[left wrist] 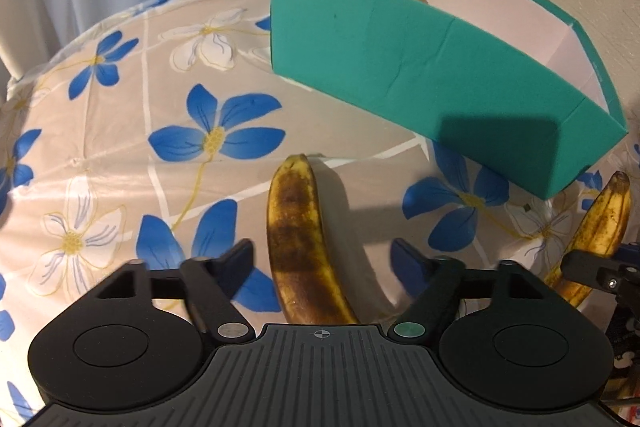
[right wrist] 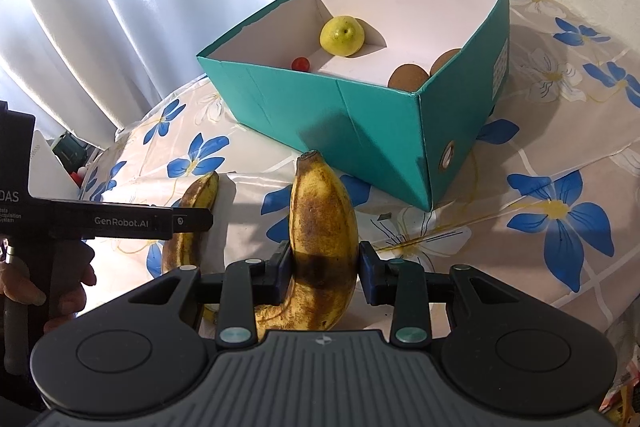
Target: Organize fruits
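- The held banana (right wrist: 324, 239), at lower centre of the right wrist view, is yellow with heavy brown-black bruising, its tip pointing up toward the teal box (right wrist: 384, 131); the right gripper (right wrist: 324, 267) has its two fingers clamped on the banana's middle
- A second banana (left wrist: 304, 239), equally bruised, lies on the floral tablecloth (left wrist: 120, 147) at lower centre of the left wrist view, between the spread-apart fingers of the left gripper (left wrist: 322, 259), which do not touch it
- The teal box fills the upper centre of both views; inside it are a yellow-green fruit (right wrist: 342, 36) in the far corner, a small red fruit (right wrist: 300, 63) by the near wall, and two brown fruits (right wrist: 408, 77) against the right wall
- White curtains (right wrist: 120, 7) hang behind the table in the upper left
- The left gripper's side, at left in the right wrist view, reads "GenRobot.AI"; a label on the box's right wall is too small to read
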Tool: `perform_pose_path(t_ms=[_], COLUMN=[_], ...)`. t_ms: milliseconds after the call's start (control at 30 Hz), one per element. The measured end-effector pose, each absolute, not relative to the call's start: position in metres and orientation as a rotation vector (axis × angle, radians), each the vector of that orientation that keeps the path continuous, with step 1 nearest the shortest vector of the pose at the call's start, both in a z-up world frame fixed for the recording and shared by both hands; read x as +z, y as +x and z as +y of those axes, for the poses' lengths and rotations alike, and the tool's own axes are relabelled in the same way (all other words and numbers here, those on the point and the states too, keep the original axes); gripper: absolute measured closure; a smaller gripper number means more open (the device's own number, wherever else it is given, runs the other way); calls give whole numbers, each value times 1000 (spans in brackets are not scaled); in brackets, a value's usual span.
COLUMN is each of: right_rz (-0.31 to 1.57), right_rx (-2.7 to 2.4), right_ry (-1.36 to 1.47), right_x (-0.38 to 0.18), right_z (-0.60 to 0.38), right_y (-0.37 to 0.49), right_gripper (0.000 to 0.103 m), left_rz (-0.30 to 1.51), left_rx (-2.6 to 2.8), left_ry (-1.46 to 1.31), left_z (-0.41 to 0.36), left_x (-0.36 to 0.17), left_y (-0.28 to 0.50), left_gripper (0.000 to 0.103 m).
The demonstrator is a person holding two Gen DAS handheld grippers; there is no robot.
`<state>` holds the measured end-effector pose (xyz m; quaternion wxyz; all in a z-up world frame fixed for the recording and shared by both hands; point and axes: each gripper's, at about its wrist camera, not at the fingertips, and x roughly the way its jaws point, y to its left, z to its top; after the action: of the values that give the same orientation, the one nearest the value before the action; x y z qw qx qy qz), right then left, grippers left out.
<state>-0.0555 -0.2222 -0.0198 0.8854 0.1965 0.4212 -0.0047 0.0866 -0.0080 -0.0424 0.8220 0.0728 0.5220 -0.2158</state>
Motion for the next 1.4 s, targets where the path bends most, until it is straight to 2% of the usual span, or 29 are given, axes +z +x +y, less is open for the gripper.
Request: perform_pose_path(t_ms=[67, 200, 267, 400, 433, 500, 767, 1167, 1400], right_rz=[877, 879, 881, 882, 882, 882, 855, 823, 803], right_rx=[-11, -12, -12, -9, -9, -7, -19, -29, -75], right_ry=[410, 413, 415, 414, 413, 411, 400, 381, 389], right_x=[-20, -21, -22, -23, -23, -22, -16, -5, 2], right_z=[-223, -224, -225, -226, -226, -226, -229, -229, -240], right_y=[-55, -53, -53, -52, -52, -51, -56, -68, -85], right_gripper=[69, 69, 69, 69, 69, 69, 69, 69, 69], left_rz=[1130, 1139, 1159, 1156, 1146, 1162, 1055, 863, 814], left_rx=[-446, -438, -424, -403, -386, -390, -415, -529, -469], left_ry=[164, 157, 154, 198, 221, 170, 96, 63, 39], left_z=[-8, -5, -4, -9, -10, -5, -2, -55, -90], left_x=[-46, -48, -52, -52, -52, -51, -7, 70, 78], left_y=[88, 89, 92, 90, 89, 91, 75, 81, 117], left_gripper=[43, 45, 51, 52, 62, 65, 66, 66, 66])
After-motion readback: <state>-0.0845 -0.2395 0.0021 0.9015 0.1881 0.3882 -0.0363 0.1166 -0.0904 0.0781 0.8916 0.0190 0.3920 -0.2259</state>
